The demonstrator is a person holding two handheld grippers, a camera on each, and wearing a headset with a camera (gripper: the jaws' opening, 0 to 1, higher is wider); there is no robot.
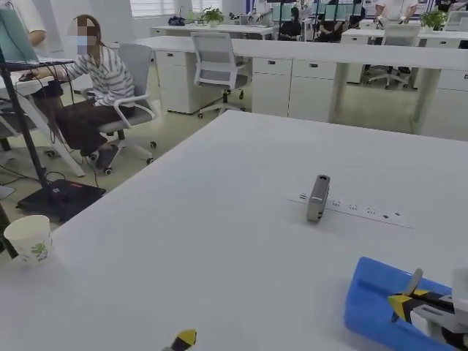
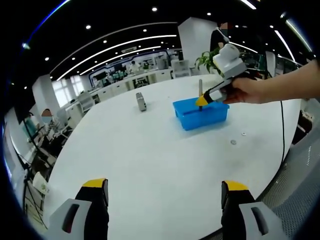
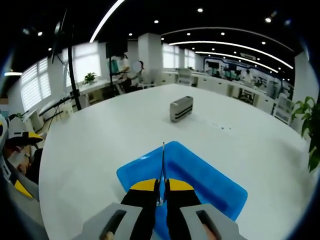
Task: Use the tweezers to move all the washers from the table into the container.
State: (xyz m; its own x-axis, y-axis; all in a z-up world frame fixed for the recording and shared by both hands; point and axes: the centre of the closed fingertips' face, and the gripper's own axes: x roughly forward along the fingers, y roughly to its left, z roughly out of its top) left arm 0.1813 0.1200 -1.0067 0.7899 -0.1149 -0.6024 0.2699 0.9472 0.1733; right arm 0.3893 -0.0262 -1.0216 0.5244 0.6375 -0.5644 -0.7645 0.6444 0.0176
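Note:
The blue container (image 1: pixel 376 292) sits at the near right of the white table (image 1: pixel 219 219). My right gripper (image 1: pixel 406 301) is over it, shut on thin metal tweezers (image 1: pixel 414 281). In the right gripper view the tweezers (image 3: pixel 163 162) stick out between the closed jaws of the right gripper (image 3: pixel 161 186), over the blue container (image 3: pixel 205 182); whether their tips hold a washer is too small to tell. In the left gripper view two small washers (image 2: pixel 233 142) lie on the table right of the container (image 2: pixel 186 120). My left gripper (image 2: pixel 165 192) is open, with nothing between its fingers.
A grey metal block (image 1: pixel 318 197) stands on a socket strip mid-table. A paper cup (image 1: pixel 29 238) sits at the near left edge. A person sits on an office chair at the far left, beyond the table. White desks and chairs fill the background.

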